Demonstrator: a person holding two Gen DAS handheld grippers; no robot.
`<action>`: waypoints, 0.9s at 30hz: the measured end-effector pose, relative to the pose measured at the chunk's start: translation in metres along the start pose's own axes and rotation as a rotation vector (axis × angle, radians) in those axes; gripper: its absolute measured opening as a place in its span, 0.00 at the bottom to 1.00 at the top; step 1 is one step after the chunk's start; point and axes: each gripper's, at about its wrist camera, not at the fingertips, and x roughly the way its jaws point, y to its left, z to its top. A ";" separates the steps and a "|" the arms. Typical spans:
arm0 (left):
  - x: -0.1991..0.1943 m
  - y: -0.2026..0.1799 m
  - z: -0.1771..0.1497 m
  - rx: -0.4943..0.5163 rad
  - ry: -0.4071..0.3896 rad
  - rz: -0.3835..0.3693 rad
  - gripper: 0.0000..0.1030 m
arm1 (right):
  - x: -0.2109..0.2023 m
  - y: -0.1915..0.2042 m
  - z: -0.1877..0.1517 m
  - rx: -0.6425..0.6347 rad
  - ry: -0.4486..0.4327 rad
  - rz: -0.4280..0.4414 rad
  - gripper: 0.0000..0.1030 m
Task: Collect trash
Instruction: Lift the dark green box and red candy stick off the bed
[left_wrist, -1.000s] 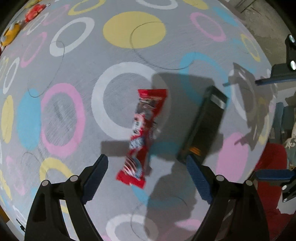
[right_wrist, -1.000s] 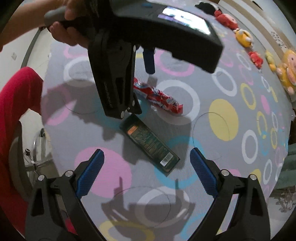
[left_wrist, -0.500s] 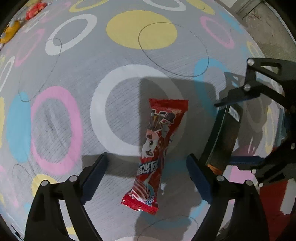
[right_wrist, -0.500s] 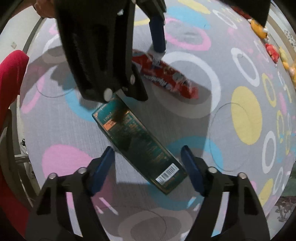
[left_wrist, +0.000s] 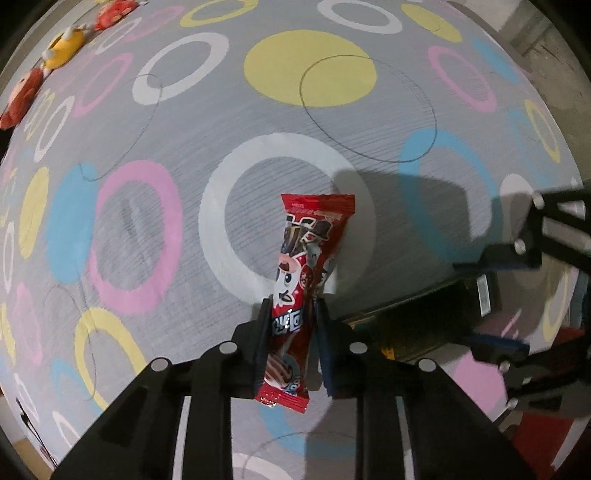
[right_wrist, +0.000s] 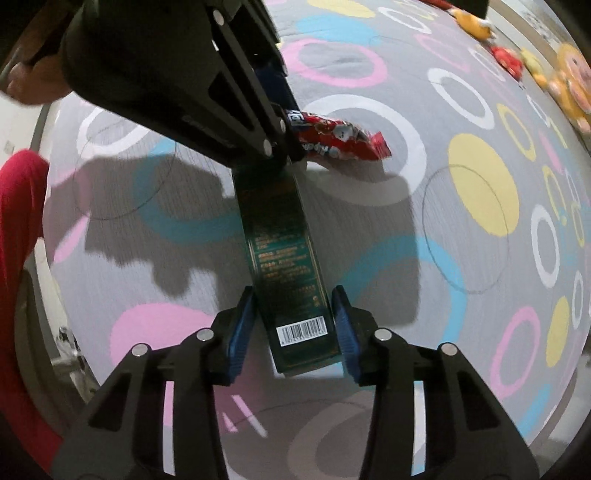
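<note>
Your left tongs (left_wrist: 290, 325) had just closed, pinching the red wrapper (left_wrist: 308, 258); your right tongs (right_wrist: 293, 325) had just closed around the green box (right_wrist: 284, 254).

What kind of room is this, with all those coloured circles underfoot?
Probably a home playroom or child's room: a grey rug printed with coloured rings, plush toys lined along its edge, and a red snack wrapper littering it.

Free room and obstacles. The patterned rug (left_wrist: 177, 122) lies open ahead of my left gripper (left_wrist: 290, 332) and to its left. To its right, my right gripper (right_wrist: 293, 328) and the dark green box (right_wrist: 284, 251) crowd close (little passage between). Plush toys (left_wrist: 48, 62) line the far edge.
</note>
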 end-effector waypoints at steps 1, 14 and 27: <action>-0.001 -0.001 0.000 -0.017 0.002 -0.007 0.21 | -0.001 0.002 -0.001 0.018 -0.001 -0.003 0.39; -0.023 0.026 -0.030 -0.216 -0.039 -0.036 0.14 | -0.045 0.024 -0.032 0.310 -0.095 -0.070 0.36; -0.092 0.011 -0.072 -0.224 -0.140 -0.006 0.14 | -0.109 0.017 -0.038 0.458 -0.214 -0.170 0.36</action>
